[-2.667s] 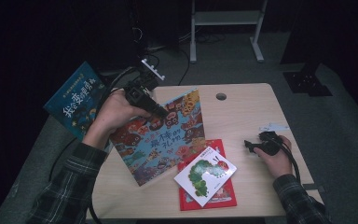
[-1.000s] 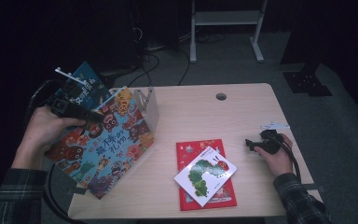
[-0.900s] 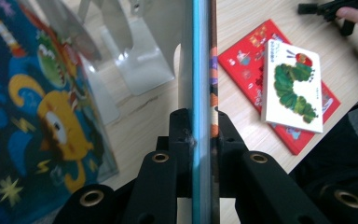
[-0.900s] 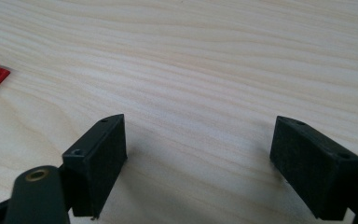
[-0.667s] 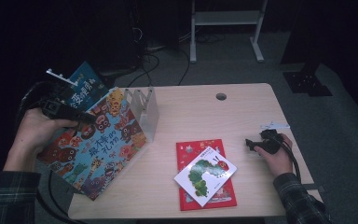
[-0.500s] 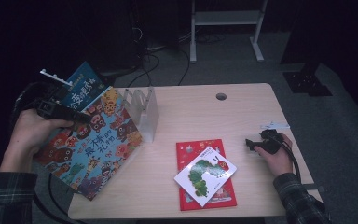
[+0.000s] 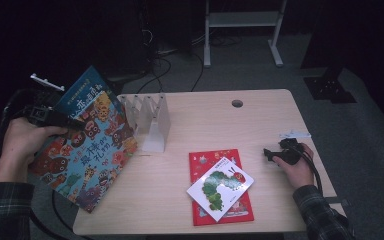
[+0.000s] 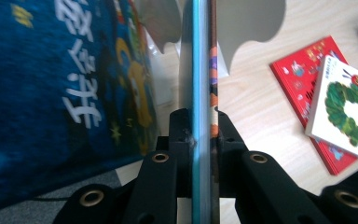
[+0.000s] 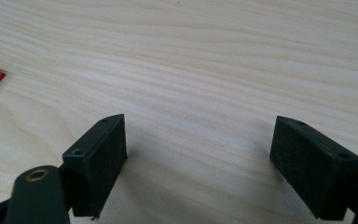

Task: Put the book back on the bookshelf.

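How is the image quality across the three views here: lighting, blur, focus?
High view: table lit, surroundings nearly black, left gripper dim. Left gripper view: the clamped book is too close, its edge and the blue cover soft. Right gripper view: evenly lit wood grain, right gripper jaws slightly soft, faint shadows.

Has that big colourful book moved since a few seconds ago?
Yes. The colourful book went left, from the table's middle past the white rack to its left edge.
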{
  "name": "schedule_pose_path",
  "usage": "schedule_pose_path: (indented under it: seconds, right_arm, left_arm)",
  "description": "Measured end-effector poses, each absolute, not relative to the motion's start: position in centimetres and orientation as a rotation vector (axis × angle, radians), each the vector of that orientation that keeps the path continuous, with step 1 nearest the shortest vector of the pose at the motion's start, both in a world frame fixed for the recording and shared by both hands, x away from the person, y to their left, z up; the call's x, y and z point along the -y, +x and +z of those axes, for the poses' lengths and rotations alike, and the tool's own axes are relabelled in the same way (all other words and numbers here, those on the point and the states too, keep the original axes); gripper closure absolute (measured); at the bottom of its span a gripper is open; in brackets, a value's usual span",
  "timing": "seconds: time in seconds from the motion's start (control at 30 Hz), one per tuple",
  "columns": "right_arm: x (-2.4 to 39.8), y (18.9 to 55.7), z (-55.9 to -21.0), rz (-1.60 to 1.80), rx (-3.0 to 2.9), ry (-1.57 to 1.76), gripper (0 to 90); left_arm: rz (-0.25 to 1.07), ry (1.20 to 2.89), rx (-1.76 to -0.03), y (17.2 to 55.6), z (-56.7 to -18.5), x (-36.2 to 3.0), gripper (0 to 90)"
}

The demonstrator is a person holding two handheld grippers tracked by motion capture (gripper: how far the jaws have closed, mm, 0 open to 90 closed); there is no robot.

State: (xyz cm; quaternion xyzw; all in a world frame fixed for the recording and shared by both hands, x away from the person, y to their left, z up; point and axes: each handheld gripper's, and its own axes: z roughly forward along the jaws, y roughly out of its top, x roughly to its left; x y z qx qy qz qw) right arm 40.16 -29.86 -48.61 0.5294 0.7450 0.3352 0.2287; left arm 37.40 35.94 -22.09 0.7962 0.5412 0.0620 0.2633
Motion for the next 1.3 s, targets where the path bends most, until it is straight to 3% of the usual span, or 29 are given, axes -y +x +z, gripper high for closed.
schedule_pose_path:
  seconds: [0.87,1.3]
  right_arm:
    - [29.9,40.2,-48.6,0.921,-2.051,1.461,17.6]
    - [29.9,40.2,-48.6,0.922,-2.051,1.464,17.6]
  left_arm:
    - [0.253,2.02,-1.632,42.9,-22.4,-35.5,80.6]
    - [0.282,2.035,-1.675,44.6,-22.9,-33.9,80.5]
